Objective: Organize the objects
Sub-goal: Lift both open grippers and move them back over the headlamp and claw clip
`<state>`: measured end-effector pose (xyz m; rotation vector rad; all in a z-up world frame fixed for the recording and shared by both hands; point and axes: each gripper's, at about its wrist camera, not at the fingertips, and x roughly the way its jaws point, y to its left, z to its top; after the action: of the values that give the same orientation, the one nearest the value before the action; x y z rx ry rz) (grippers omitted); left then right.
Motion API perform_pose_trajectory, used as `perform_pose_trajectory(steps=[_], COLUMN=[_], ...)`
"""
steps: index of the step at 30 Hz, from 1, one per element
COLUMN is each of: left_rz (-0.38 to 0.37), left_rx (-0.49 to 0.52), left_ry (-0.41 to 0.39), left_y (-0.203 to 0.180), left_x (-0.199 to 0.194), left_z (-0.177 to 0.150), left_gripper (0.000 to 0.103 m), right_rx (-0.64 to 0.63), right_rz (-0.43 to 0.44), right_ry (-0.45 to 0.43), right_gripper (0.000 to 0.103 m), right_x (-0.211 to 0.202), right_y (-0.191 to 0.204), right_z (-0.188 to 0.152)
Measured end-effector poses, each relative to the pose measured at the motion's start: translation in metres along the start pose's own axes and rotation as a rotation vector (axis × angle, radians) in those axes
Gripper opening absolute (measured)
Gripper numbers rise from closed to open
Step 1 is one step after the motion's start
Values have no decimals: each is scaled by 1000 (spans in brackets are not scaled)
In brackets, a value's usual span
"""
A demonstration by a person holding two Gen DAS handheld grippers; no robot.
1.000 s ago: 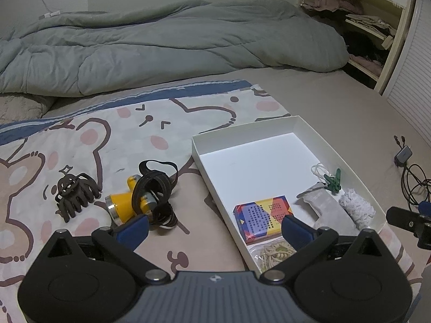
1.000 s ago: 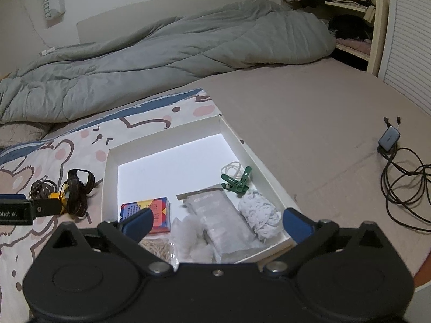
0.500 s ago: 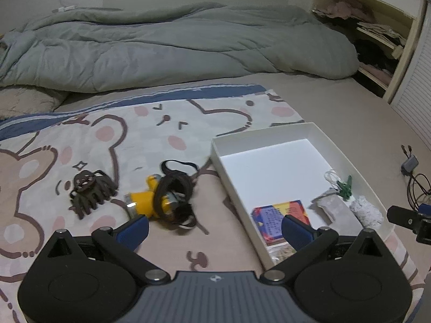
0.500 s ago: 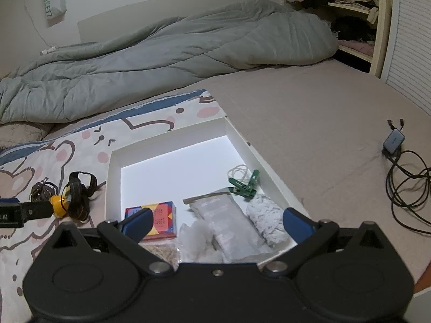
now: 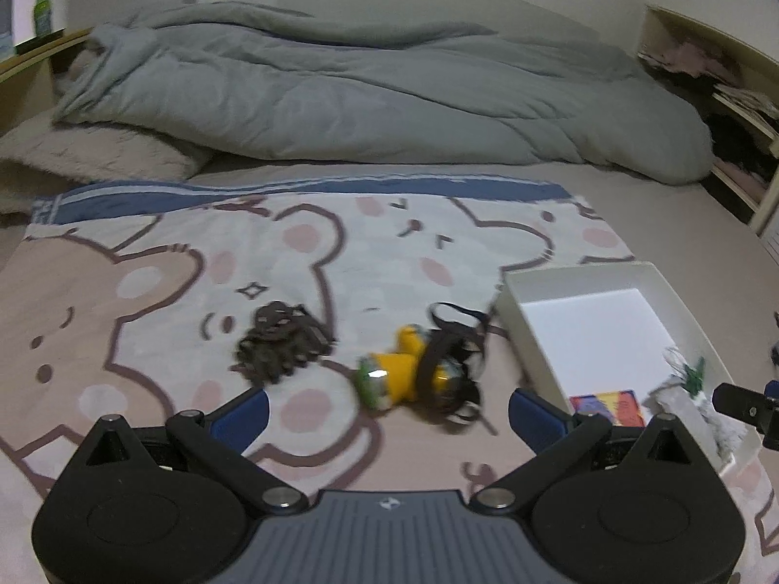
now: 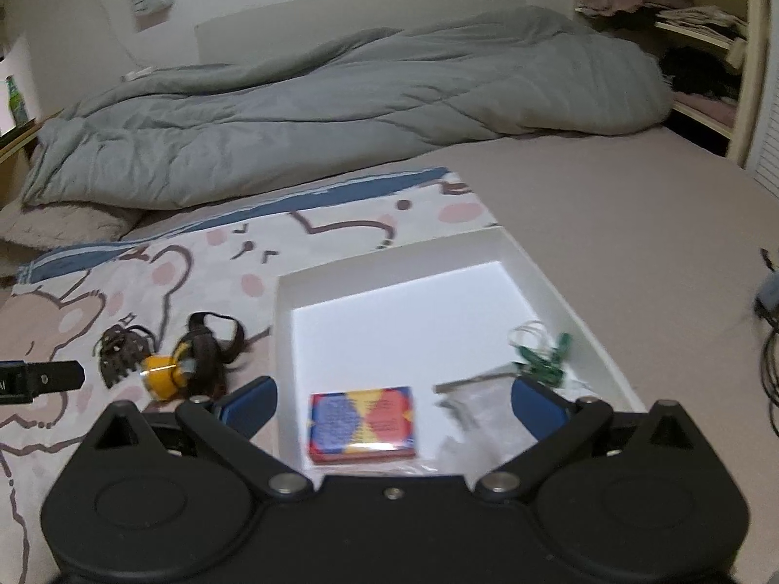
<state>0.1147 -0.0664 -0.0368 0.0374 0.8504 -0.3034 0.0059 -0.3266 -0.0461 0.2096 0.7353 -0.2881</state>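
Left gripper (image 5: pixel 388 409) agape, empty, over headlamp (image 5: pixel 414 372) and claw clip (image 5: pixel 280 343) on blanket (image 5: pixel 146 292) by box (image 5: pixel 511 301); right gripper (image 6: pixel 393 404) agape, empty, over box (image 6: pixel 282 321) holding card pack (image 6: pixel 362 423).

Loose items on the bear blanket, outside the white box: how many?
2: a brown claw hair clip at left, and a yellow headlamp with its black strap beside the box. None seems hidden.

hair claw (image 5: pixel 280 343) — motion-blurred
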Motion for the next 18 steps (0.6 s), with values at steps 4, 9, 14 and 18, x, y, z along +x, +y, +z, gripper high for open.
perform_pose_trajectory(steps=[4,9,14,18], left_rz=[25,45,65,76], left_rx=[-32,-57,-69,-86], left_ry=[-4,-8,-8,-10], left_y=[23,45,63,74], left_x=[-3,-6,-10,-12], left_z=[1,0,-3,-5], left_gripper=[103,103,103,103], right_rx=[-26,-66,-95,-100], right_rz=[28,68,99,118], right_ry=[-5,-6,-12,-10], right_gripper=[103,103,103,103], right_x=[5,9,11,13], right_y=[23,52,75,89], right_z=[3,4,5,5])
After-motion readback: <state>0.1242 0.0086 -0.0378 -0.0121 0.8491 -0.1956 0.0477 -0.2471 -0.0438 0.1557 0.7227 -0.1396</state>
